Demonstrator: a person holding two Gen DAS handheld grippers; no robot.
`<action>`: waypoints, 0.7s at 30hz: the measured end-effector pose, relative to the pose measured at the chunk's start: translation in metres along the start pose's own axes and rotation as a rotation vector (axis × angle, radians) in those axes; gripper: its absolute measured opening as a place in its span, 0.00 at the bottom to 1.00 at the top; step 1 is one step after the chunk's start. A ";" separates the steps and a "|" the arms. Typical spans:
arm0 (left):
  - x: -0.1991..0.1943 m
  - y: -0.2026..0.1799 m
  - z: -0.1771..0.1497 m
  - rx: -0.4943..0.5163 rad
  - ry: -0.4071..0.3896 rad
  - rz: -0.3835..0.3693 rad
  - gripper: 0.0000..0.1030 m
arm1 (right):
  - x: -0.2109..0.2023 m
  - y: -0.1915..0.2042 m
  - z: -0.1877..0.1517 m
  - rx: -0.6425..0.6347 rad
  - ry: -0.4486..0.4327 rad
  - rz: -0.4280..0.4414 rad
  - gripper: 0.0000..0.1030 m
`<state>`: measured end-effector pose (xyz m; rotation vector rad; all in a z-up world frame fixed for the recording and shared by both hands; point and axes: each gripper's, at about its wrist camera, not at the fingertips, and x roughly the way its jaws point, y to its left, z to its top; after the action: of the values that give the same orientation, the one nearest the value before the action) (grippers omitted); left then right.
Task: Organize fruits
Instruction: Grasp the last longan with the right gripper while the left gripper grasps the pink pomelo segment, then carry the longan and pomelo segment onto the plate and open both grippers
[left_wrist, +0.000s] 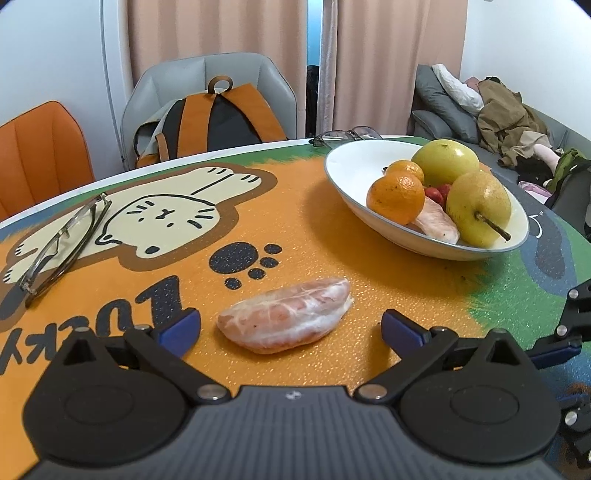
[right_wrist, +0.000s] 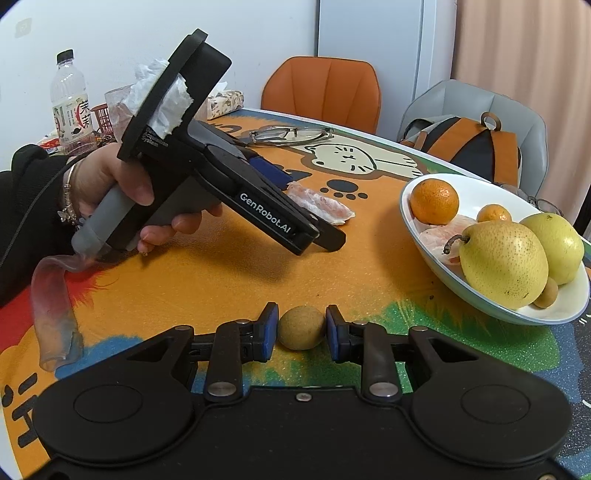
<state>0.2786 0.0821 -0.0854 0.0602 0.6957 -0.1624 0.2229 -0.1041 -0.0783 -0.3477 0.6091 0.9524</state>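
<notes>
On the bench (left_wrist: 332, 229), covered w/ an orange cat-print mat, a peeled pomelo segment (left_wrist: 284, 315) lies flat betw. the blue pads of the left gripper (left_wrist: 290, 326). Jaws spread wide, pads well clear of the segment on both sides, nothing gripped. Segment: pale pink flesh under white membrane, crescent shape, long axis running across the jaws' gap.

Surroundings, left wrist view: white bowl (left_wrist: 354, 173) ahead-right, holding two mandarins (left_wrist: 395, 199), a yellow pear (left_wrist: 478, 208) w/ stem pointing out, a green-yellow pomelo (left_wrist: 445, 160), something red partly hidden betw. them, and a second peeled segment (left_wrist: 437, 223) at the near rim. Folded glasses (left_wrist: 62, 243) lie on the mat far left; another pair (left_wrist: 347, 136) behind the bowl. Orange chair (left_wrist: 40, 151) and grey chair (left_wrist: 218, 74) w/ backpack (left_wrist: 218, 118) beyond the bench edge.

Right wrist view: right gripper (right_wrist: 302, 328) has its jaws drawn in around a small round tan-brown fruit, prob. a longan (right_wrist: 301, 327), resting on the mat; left pad touching, right pad at or just off the skin, can't tell if it's clamped. Bowl just right of it; another longan (right_wrist: 546, 292) tucked under the pear. The person's left hand (right_wrist: 122, 188) holds the left tool's grip, its body slanting down over the segment, blocking part of it. Bottle (right_wrist: 72, 107) and clutter at far left; a clear plastic strip (right_wrist: 51, 314) lies on the mat nr the hand.
</notes>
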 end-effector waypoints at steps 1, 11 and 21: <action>0.000 0.000 0.000 0.005 -0.002 -0.004 1.00 | 0.000 0.000 0.000 -0.002 0.003 0.001 0.26; -0.004 -0.004 0.002 0.016 -0.005 -0.002 0.82 | -0.021 -0.009 0.009 0.004 -0.030 -0.040 0.26; -0.008 -0.001 0.003 0.006 -0.012 -0.006 0.65 | -0.037 -0.019 0.007 0.017 -0.057 -0.072 0.26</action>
<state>0.2745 0.0818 -0.0777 0.0626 0.6831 -0.1707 0.2255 -0.1349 -0.0502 -0.3242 0.5486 0.8847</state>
